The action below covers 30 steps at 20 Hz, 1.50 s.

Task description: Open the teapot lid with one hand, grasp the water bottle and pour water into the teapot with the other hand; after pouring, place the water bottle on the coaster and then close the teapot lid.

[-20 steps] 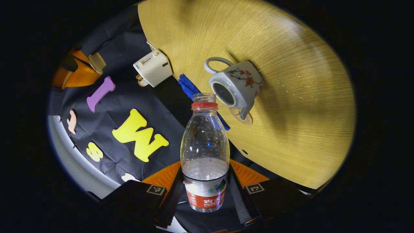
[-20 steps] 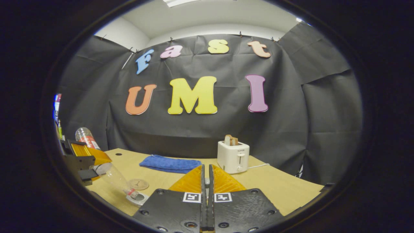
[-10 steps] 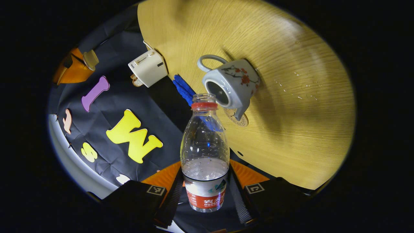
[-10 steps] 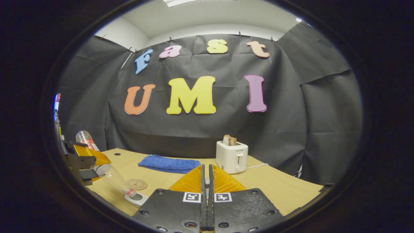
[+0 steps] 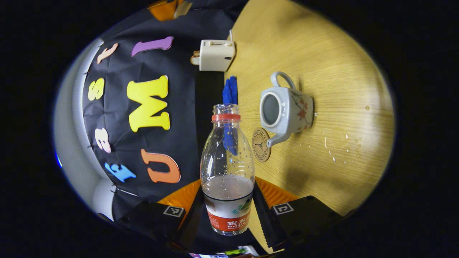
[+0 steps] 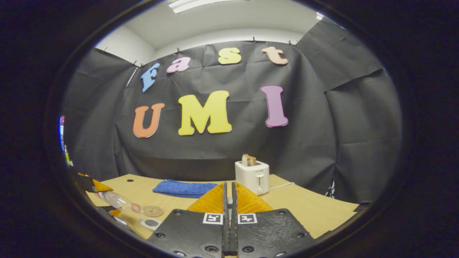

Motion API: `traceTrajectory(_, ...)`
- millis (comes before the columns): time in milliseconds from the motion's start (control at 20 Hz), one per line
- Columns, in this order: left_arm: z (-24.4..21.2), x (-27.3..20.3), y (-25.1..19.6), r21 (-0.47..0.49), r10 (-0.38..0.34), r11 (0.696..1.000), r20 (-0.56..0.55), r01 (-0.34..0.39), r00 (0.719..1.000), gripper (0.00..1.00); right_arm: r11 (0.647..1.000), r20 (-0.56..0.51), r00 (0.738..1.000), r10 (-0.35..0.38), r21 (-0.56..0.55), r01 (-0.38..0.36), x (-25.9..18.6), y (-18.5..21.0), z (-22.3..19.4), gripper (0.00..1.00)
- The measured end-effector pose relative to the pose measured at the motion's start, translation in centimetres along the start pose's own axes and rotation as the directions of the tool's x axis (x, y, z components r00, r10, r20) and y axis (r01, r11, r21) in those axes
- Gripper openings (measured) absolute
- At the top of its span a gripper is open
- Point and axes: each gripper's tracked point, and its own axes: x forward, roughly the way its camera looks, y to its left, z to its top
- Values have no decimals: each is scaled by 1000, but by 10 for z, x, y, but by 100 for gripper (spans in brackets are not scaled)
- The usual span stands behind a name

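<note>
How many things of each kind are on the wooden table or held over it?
Clear plastic water bottle with red neck ring: 1
White ceramic teapot with red flowers: 1
Round cork coaster: 1
Folded blue cloth: 1
White toaster holding toast: 1
Total: 5

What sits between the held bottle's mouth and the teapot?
In the left gripper view, the coaster lies on the table between the bottle and the teapot, beside its spout.

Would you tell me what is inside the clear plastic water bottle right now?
The clear plastic water bottle, gripped by the left gripper, holds some water near its base; its upper part looks empty. The label hides the lowest contents.
</note>
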Motion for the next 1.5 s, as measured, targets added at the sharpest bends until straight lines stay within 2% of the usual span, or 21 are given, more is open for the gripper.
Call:
traceTrajectory(100, -4, -1, 10, -192, 14, 981, 12, -11, 1000, 74, 1000, 7, 1000, -20, -5, 20, -1, -7, 3, 0)
traceTrajectory(150, -4, -1, 14, -292, 27, 956, 30, -17, 999, 75, 1000, 7, 1000, -24, -4, 24, -1, -8, 3, 0)
traceTrajectory(200, -5, 2, 19, -392, 25, 920, 29, -11, 999, 75, 1000, 6, 1000, -25, -4, 25, 0, -7, 2, 0)
traceTrajectory(250, -5, 3, 24, -491, 30, 871, 36, -9, 999, 74, 1000, 5, 1000, -25, -7, 25, 0, -7, 1, 0)
traceTrajectory(400, 0, 10, 43, -686, 49, 727, 67, 10, 997, 75, 999, 1, 1000, -25, -34, 25, 2, -2, -3, 0)
traceTrajectory(550, 11, 17, 61, -799, 78, 599, 122, 51, 989, 75, 998, 2, 1000, -23, -53, 23, 1, 3, -5, 0)
traceTrajectory(700, 22, 17, 59, -888, 100, 447, 168, 106, 981, 75, 997, 3, 1000, -31, -68, 31, 3, 3, -7, 0)
traceTrajectory(850, 28, 38, 70, -940, 128, 298, 212, 166, 969, 75, 997, -6, 1000, -30, -65, 29, 4, 4, -11, 0)
traceTrajectory(950, 31, 60, 75, -956, 129, 220, 227, 195, 965, 75, 997, -11, 999, -31, -64, 30, 6, 3, -12, 0)
traceTrajectory(1050, 33, 77, 73, -963, 121, 177, 226, 203, 967, 76, 997, -17, 999, -36, -65, 34, 8, 2, -15, 0)
traceTrajectory(1200, 39, 105, 63, -968, 112, 141, 223, 207, 968, 76, 997, -29, 999, -43, -65, 41, 12, -1, -21, 0)
traceTrajectory(1350, 47, 126, 53, -969, 95, 91, 238, 230, 966, 76, 997, -45, 998, -45, -66, 42, 15, -2, -27, 0)
traceTrajectory(1500, 52, 136, 50, -968, 92, 85, 242, 234, 966, 77, 997, -58, 997, -48, -69, 44, 19, -3, -34, 0)
